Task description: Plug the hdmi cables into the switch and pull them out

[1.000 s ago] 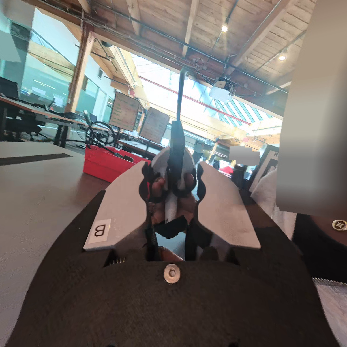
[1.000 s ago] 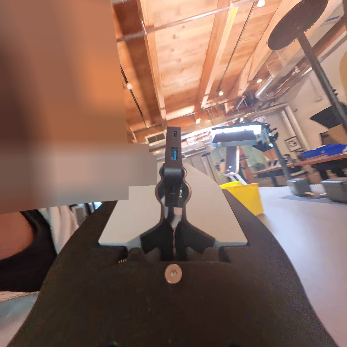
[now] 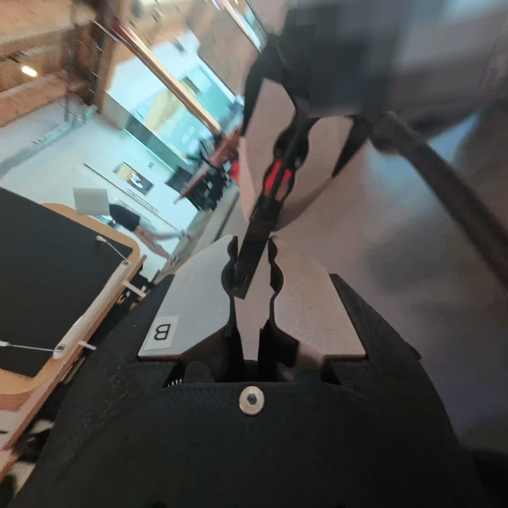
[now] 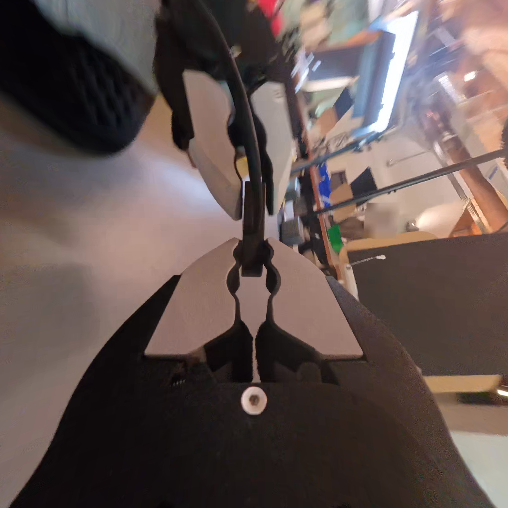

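My two grippers face each other tip to tip, and both views are tilted and blurred. My right gripper [image 4: 251, 244] is shut on the small black switch [image 4: 250, 261]. A black bar runs straight on from it into my left gripper's jaws; I cannot make out the seam between switch and plug. My left gripper [image 3: 251, 247] is closed on the near end, the HDMI plug [image 3: 247, 272], which leans on the left finger. The black cable [image 4: 247, 110] curves up past the left gripper. A cable [image 3: 453, 187] also arcs off to the right in the left wrist view.
The grey table [image 3: 384, 261] lies below both grippers. A chair with a black back and pale wooden frame [image 3: 55, 275] stands beside the table and shows in the right wrist view too [image 4: 426, 302]. A dark sleeve [image 4: 68, 96] is close at upper left. A person [image 3: 123, 220] stands far off.
Both grippers have swung down from pointing at the ceiling and now meet tip to tip. Plug and switch, held apart before, are now in line and touching.
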A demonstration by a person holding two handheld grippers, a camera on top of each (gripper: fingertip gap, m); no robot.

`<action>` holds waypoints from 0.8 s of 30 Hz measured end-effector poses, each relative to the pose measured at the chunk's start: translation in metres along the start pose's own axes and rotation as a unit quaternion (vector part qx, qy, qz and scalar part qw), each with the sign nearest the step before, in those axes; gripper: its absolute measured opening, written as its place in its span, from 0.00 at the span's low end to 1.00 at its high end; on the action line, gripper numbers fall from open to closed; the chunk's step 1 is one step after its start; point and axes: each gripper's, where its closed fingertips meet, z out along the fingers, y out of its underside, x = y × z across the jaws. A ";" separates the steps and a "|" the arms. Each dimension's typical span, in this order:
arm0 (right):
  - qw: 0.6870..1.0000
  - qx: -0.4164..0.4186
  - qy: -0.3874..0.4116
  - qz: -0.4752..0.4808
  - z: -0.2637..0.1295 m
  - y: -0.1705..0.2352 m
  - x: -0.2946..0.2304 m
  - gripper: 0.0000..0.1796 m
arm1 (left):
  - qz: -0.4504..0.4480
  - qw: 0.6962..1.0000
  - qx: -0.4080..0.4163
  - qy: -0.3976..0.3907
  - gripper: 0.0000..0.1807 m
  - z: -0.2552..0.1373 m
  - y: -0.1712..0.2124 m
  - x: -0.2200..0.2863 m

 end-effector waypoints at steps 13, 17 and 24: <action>0.823 0.415 -0.026 0.388 -0.038 -0.051 0.028 0.08 | -0.292 0.915 0.270 0.069 0.15 -0.016 -0.061 -0.009; 0.829 0.390 -0.038 0.399 -0.029 -0.048 0.026 0.09 | -0.256 0.929 0.256 0.070 0.07 -0.019 -0.061 -0.008; 0.857 0.269 0.181 0.400 -0.026 0.003 0.064 0.32 | -0.351 0.892 0.231 -0.166 0.07 -0.037 -0.015 -0.077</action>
